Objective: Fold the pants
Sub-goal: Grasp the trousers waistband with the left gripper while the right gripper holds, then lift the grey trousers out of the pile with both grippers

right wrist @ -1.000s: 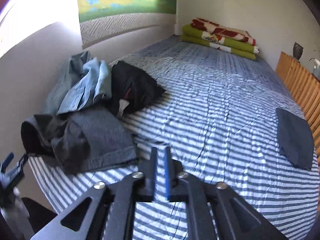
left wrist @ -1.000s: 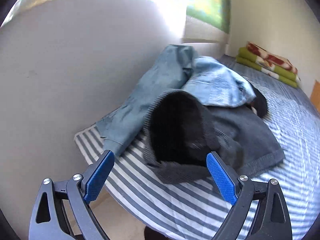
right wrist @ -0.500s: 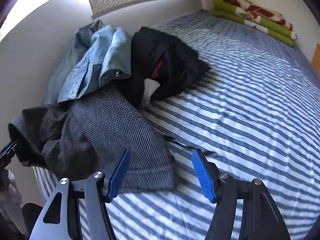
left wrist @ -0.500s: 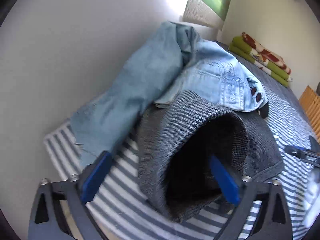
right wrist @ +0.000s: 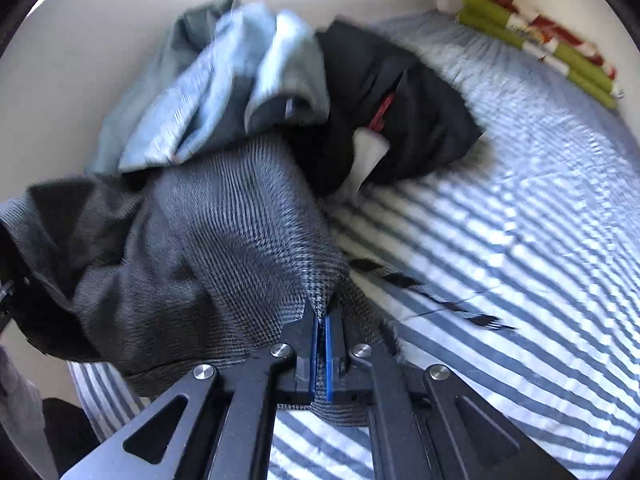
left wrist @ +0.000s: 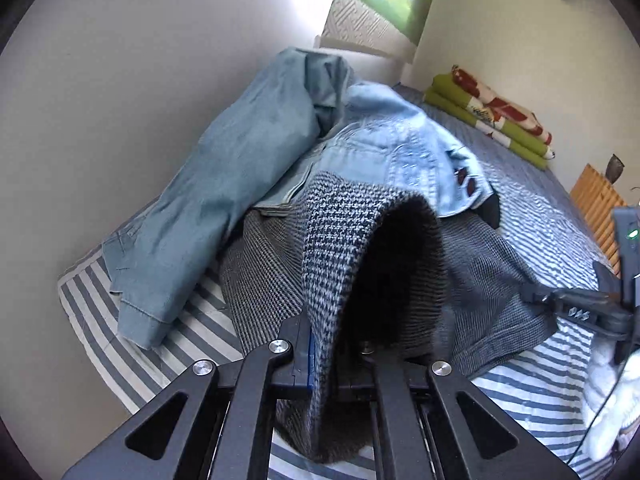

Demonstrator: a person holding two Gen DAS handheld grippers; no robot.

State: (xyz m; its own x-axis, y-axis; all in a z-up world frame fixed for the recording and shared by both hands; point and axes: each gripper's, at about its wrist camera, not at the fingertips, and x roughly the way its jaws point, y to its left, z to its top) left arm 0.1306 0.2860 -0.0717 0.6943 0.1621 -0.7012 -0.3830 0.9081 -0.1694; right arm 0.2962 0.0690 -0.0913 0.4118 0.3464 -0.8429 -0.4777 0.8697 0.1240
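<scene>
Both grippers have hold of the grey pants (left wrist: 476, 276), which lie in a heap at the corner of the bed (right wrist: 520, 240), close to the wall (left wrist: 120, 80). The left gripper (left wrist: 324, 356) is pinched tight on the edge of a gaping opening in the checked cloth, and the fabric drapes down over its jaws, with the dark inside of the pants showing just above. The right gripper (right wrist: 322, 344) is likewise clamped on the pants, its blue pads (right wrist: 329, 356) nearly together with a thin fold of cloth between them, at the hem on the side of the heap away from the wall. In the left view the right gripper (left wrist: 576, 308) shows as a black shape at the far edge of the pants.

Behind the pants, toward the wall, a pale denim garment (left wrist: 392, 152) lies partly on top of them, and a darker blue one (left wrist: 224, 200) leans against the wall beside it. A black garment (right wrist: 400, 112) with a white patch lies just beyond the pants, touching them. A thin dark strip (right wrist: 420, 288) lies on the striped sheet near the right gripper. At the far end of the bed, well apart from the pants, sits a folded green and red blanket (left wrist: 496, 120).
</scene>
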